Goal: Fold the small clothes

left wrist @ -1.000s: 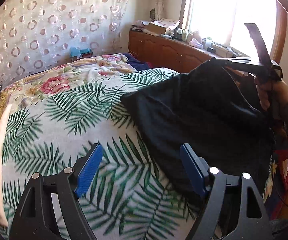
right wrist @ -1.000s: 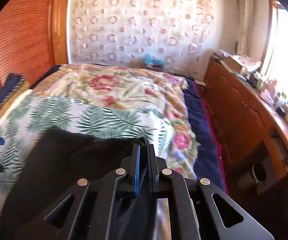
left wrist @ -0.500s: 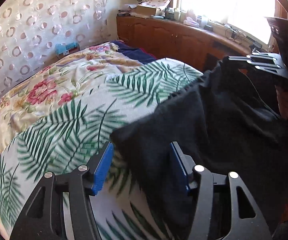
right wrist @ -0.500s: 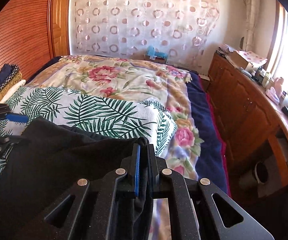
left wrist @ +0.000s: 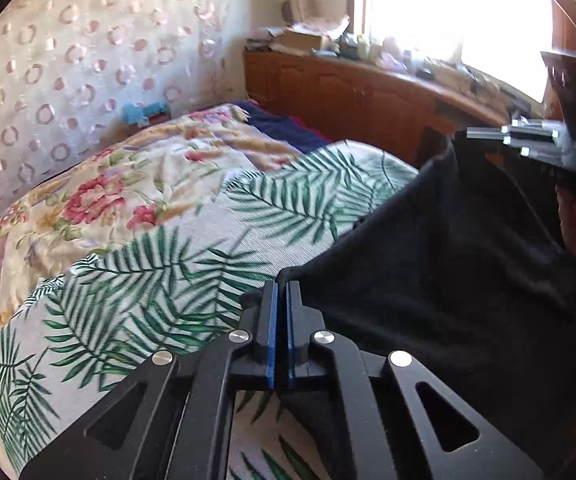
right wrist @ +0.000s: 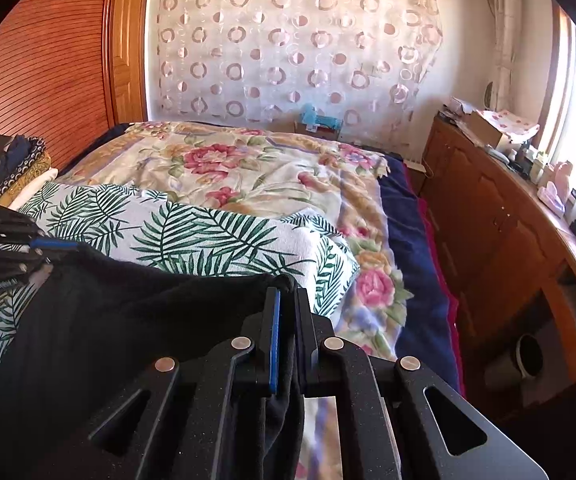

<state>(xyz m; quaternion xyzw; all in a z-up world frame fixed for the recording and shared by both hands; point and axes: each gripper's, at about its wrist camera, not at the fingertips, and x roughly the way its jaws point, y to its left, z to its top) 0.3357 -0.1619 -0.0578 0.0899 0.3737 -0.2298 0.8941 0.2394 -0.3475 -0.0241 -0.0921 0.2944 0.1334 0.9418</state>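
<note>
Sunlit bedroom, with a bed under a palm-leaf printed white cotton sheet (left wrist: 159, 280). Over the sheet's near edge hangs a black soft-knit garment (left wrist: 468, 264), stretched between two grippers. The left gripper (left wrist: 281, 292) has its jaws pinched on one corner, and the right gripper (right wrist: 285, 300) is clamped on the other corner. No fold shows yet — both corners are only gripped, so the folding itself is all left.

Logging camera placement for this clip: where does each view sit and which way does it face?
Left wrist: on the left gripper, facing across the bed toward the window; right gripper visible.
Right wrist: on the right gripper, facing the curtained wall; left gripper visible.
Shared: black garment, palm-leaf sheet, floral blanket.
</note>
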